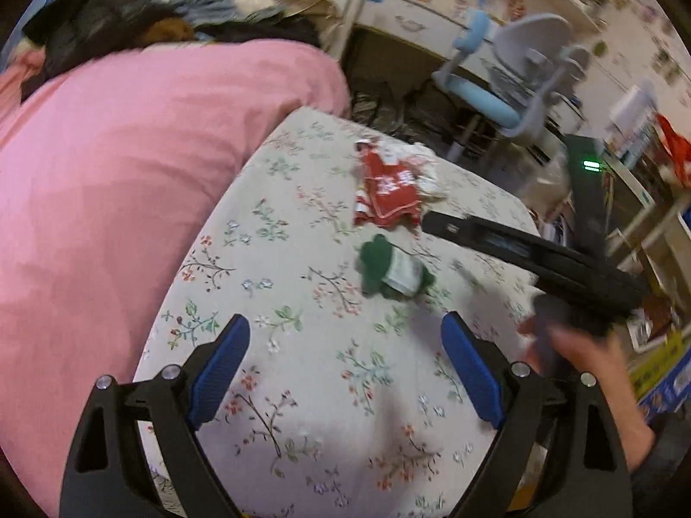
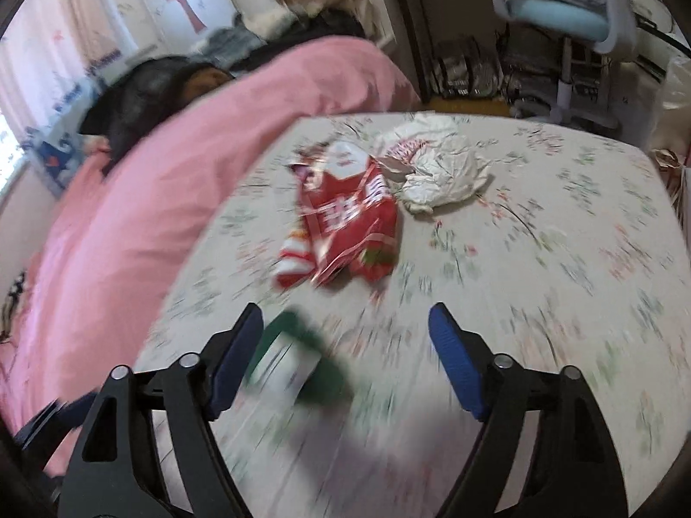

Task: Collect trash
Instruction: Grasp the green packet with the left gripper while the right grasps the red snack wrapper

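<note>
A bed with a floral sheet fills both wrist views, and every piece of trash lies on it. Taking the red snack wrapper as the landmark: it rests flat on the sheet toward the foot end of the bed, with a crumpled white paper wrapper touching its far right side and a green-and-white packet just beside it on the near side. A pink duvet is heaped to the left of the red wrapper, and dark clothing sits beyond the duvet. A blue-seated desk chair stands on the floor past the bed's end, beyond the red wrapper. The left gripper hovers over bare sheet on the near side of the green packet, its blue-padded jaws spread wide with nothing between them. The right gripper is also held apart and grips nothing; in its blurred view the green packet lies just inside its left finger, and contact cannot be made out. In the left view the right tool's black body and the person's hand holding it sit to the right of the green packet.
</note>
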